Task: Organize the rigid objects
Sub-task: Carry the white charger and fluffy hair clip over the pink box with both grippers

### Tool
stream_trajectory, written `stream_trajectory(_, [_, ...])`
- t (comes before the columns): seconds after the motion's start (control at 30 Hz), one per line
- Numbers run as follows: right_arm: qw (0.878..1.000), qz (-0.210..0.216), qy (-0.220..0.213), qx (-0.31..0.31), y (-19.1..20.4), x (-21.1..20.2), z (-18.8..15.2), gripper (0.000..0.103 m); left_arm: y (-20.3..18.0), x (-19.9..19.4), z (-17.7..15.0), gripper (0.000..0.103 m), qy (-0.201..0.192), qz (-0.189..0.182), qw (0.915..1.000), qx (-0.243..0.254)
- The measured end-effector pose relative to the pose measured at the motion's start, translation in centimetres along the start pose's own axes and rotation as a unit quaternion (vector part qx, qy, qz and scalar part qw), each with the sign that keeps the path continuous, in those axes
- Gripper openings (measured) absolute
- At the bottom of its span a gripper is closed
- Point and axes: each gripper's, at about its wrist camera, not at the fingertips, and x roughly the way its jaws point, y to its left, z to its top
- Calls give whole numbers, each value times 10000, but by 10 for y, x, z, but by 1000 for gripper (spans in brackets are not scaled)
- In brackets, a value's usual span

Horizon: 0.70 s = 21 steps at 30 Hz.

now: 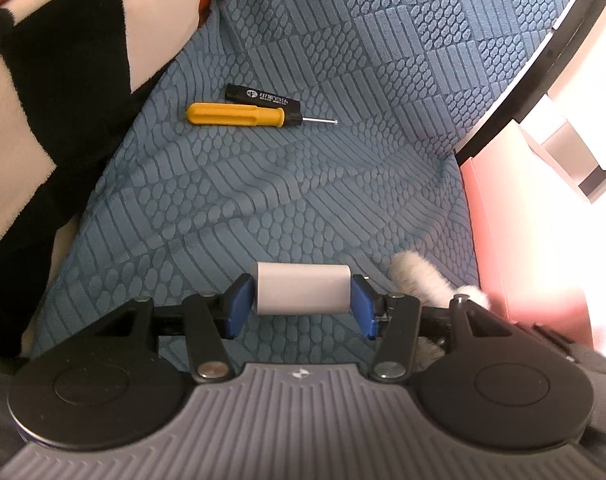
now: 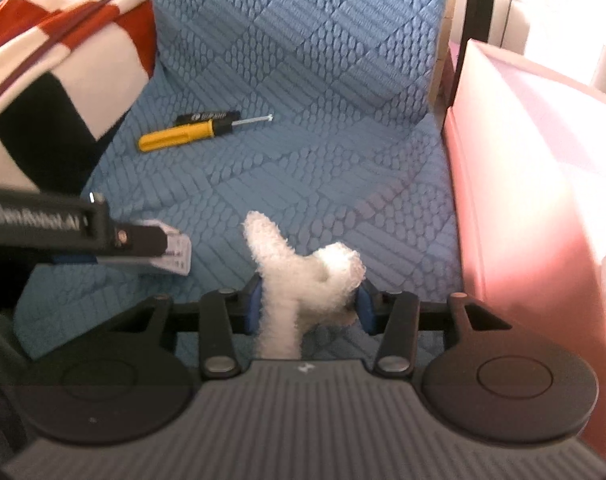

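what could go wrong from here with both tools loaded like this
1. The left tool pinches the smooth white block only by its two ends, so it might slip or swivel out.
2. The right tool grips a soft fluffy white piece; the pile may squash and let it slide free.
3. The pink box stands close on the right, so a swing that way could knock its wall. The screwdriver lies farther off and looks safe.
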Motion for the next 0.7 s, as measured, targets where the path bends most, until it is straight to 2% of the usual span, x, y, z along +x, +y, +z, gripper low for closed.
stream_trajectory(0.53, [9985, 99, -505, 169, 1, -64, 33, 49, -7, -36, 15, 58, -113, -140, 9998, -6])
stream_trajectory(0.7, [9966, 182, -792, 121, 1, -95, 47, 49, -11, -60, 24, 58, -309, -90, 9995, 22])
